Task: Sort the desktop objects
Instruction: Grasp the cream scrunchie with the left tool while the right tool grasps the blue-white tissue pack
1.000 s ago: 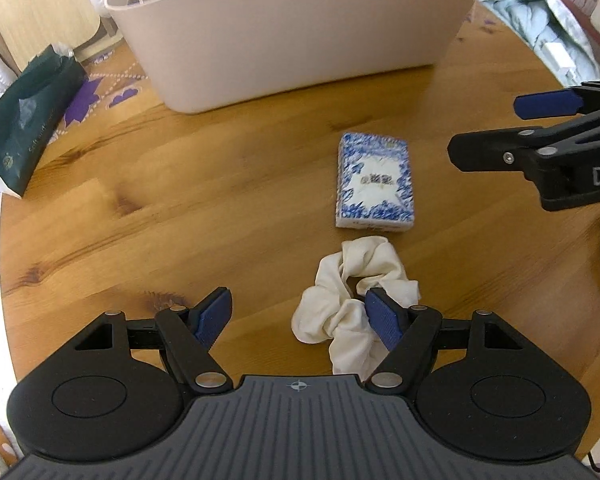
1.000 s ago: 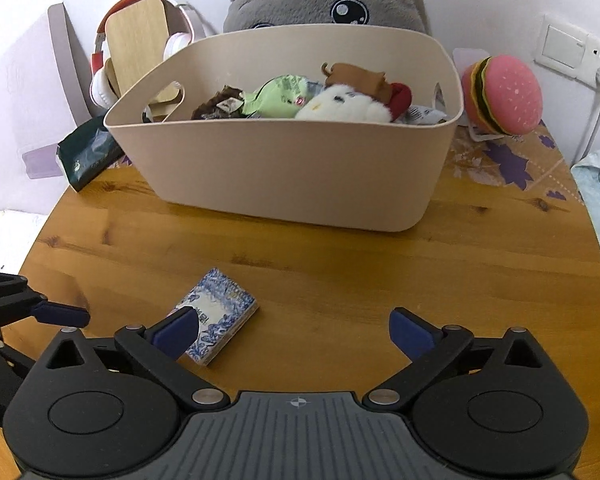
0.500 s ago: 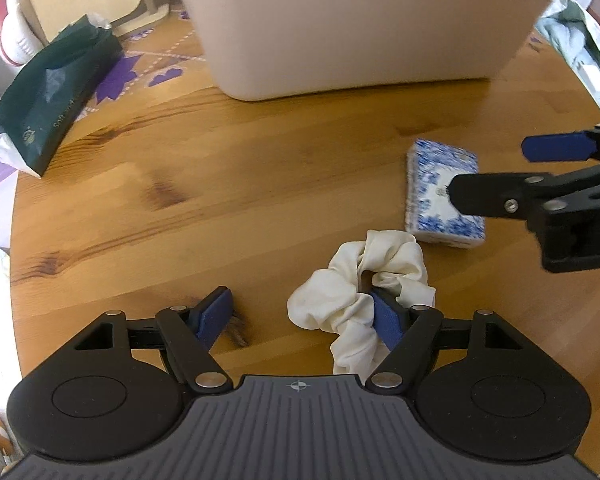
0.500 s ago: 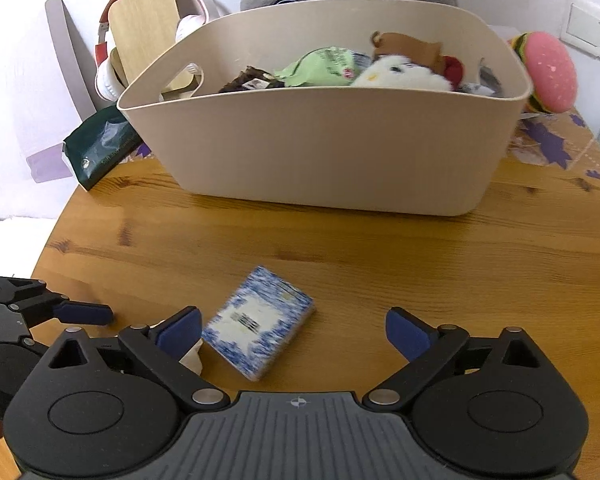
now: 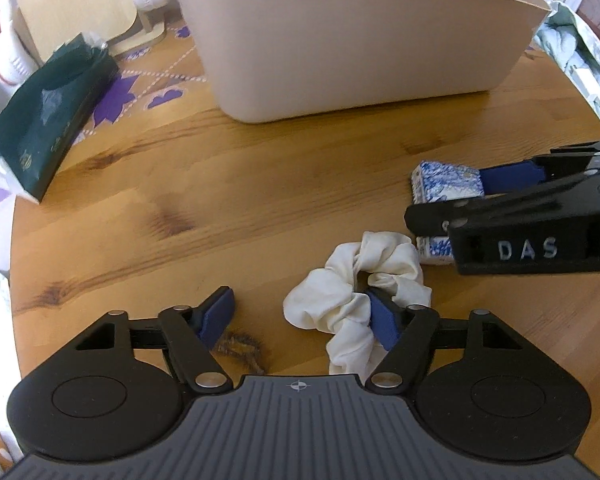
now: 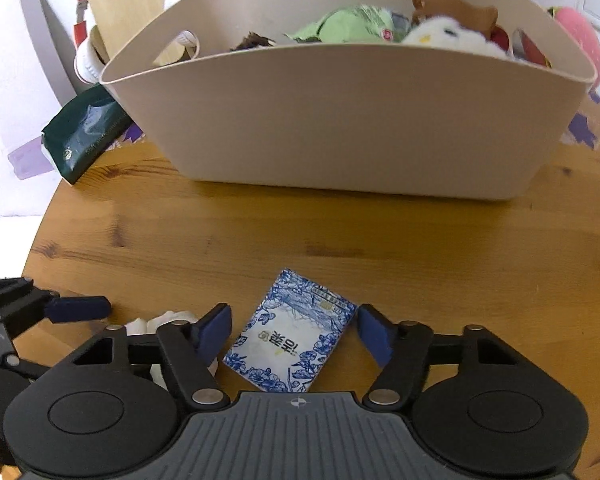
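A big beige bin (image 6: 352, 120) fills the top of the frame on the table (image 6: 420, 248). The right gripper (image 6: 294, 334) is spread wide around the blue box (image 6: 292, 342) at lower middle. The left gripper (image 5: 298, 318) is spread too, 1 finger inside the white scrunchie (image 5: 352, 288).

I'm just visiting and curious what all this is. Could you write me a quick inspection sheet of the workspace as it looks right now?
Surface: round wooden table.
Job's things: blue-and-white patterned flat packet and cream fabric scrunchie lie on the wood; beige plastic basket holds toys and packets.
Clutter: dark green tissue pack, red-and-white headphones.
Grippers: left gripper open, one finger inside the scrunchie; right gripper open, astride the packet.
Cables: nothing seen.
Surroundings: white wall, pale bedding.
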{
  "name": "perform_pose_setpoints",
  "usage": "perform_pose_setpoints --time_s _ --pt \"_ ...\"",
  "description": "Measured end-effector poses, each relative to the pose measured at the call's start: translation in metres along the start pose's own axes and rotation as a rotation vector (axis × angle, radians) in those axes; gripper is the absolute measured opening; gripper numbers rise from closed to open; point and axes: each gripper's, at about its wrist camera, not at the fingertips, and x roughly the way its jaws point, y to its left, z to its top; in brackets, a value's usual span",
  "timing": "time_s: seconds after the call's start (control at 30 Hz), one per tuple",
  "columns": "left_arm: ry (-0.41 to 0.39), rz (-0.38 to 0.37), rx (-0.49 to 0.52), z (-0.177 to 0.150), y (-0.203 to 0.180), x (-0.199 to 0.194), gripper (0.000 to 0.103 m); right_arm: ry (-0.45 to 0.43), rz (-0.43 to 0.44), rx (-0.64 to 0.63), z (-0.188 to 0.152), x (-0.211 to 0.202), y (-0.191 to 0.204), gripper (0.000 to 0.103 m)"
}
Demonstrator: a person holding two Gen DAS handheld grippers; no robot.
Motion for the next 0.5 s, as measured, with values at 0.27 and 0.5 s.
perform_pose_setpoints --time_s 0.27,0.5 --pt "-0.025 -0.019 0.028 0.0015 -0.0080 -0.0021 0.041 0.003 -0.016 -0.012 -0.0040 -0.0041 -0.0052 0.050" --pt "-0.025 -0.026 0.010 0.0019 -0.0072 -0.0041 0.018 0.008 -0.014 -0.036 -0.0095 -0.0091 -0.0079 0.042"
